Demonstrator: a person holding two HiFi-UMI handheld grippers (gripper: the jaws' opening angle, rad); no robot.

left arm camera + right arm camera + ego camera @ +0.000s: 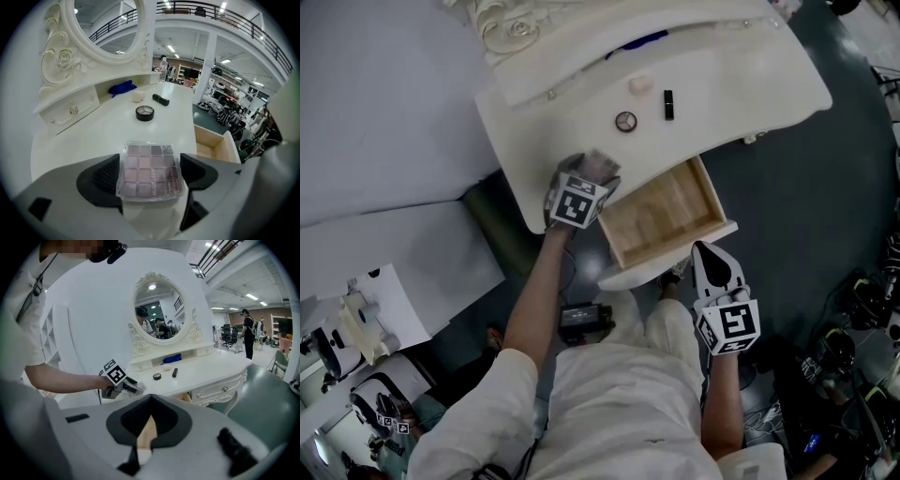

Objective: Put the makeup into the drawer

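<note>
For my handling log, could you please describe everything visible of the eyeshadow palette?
The eyeshadow palette is a flat, clear plastic case holding a grid of mauve and pink pans, with some print on it. It sits face up between the left gripper's jaws, which grip its two sides, over the white dressing table's near edge.

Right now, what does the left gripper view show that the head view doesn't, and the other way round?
Only the left gripper view: the palette's grid of shades, clear between the jaws of the left gripper, and the knob on the small shelf drawer. Only the head view: the right gripper, by the open drawer's front, and the person's torso. Both: the round compact, the black tube and the open drawer.
</note>
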